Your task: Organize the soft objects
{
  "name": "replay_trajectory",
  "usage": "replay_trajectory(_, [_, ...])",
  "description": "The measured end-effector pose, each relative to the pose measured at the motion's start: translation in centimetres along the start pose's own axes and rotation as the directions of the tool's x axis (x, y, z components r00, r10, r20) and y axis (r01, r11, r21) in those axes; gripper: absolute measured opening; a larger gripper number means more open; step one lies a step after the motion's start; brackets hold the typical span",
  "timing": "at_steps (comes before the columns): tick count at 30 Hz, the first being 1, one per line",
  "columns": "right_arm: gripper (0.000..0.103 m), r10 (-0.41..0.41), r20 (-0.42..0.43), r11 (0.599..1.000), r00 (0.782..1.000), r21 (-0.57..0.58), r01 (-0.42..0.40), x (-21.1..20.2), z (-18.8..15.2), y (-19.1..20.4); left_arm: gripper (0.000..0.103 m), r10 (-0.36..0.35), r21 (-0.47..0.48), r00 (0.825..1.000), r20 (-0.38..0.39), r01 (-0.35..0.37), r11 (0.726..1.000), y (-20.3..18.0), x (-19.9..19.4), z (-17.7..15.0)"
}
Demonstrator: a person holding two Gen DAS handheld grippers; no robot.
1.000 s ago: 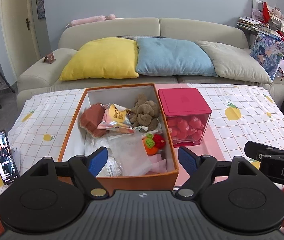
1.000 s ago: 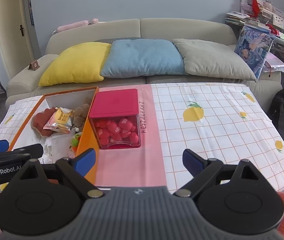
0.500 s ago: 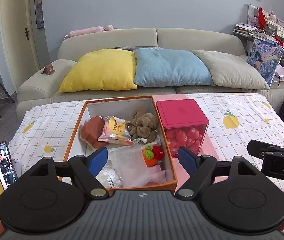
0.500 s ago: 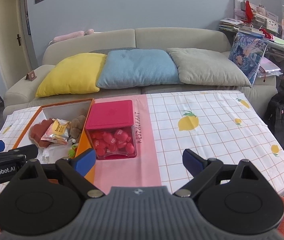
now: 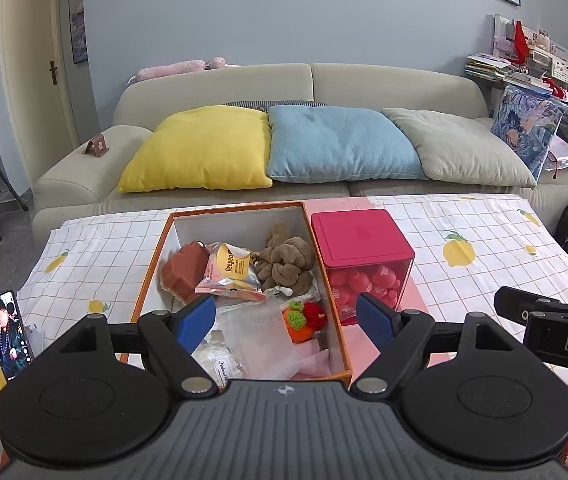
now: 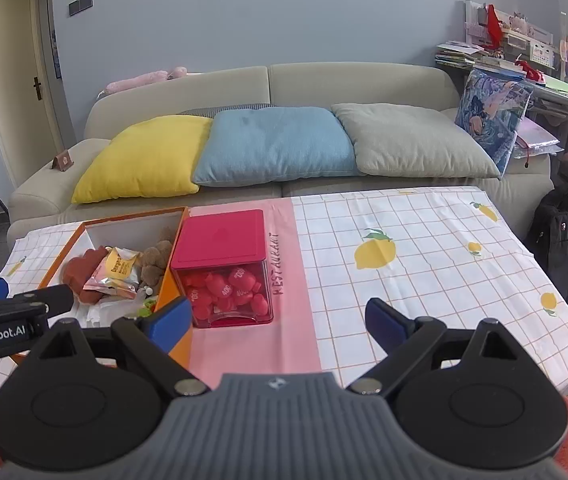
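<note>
Both my fingers spread, grasping nothing; I should lower my left fingers (image 5: 285, 322) squarely over the brown plush (image 5: 285, 258) ahead.

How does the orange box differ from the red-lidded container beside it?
The orange box is open-topped and opaque; the red-lidded container is closed, with clear walls. The orange box is larger and holds mixed things, such as a brown plush and a snack packet; the red-lidded container holds only red pieces. Both stand side by side on the table.

Orange box (image 5: 146, 276), red-lidded container (image 5: 359, 236), lemon-print checked tablecloth (image 6: 423, 264), yellow cushion (image 5: 200, 148)
</note>
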State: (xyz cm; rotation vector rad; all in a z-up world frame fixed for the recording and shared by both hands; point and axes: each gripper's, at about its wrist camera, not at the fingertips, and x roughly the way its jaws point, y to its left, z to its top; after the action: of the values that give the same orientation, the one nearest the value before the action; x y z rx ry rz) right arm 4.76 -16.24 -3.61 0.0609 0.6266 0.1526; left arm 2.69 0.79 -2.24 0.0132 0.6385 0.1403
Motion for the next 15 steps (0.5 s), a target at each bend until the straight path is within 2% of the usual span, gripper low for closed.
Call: replay_trajectory(15, [0.092,0.002,0.01,1.0,1.0,0.001,-0.002,-0.25,0.19,-0.07,0.094,-0.001,-0.011,1.0,0.004,0.001,1.0,0.13,-0.15,0.24])
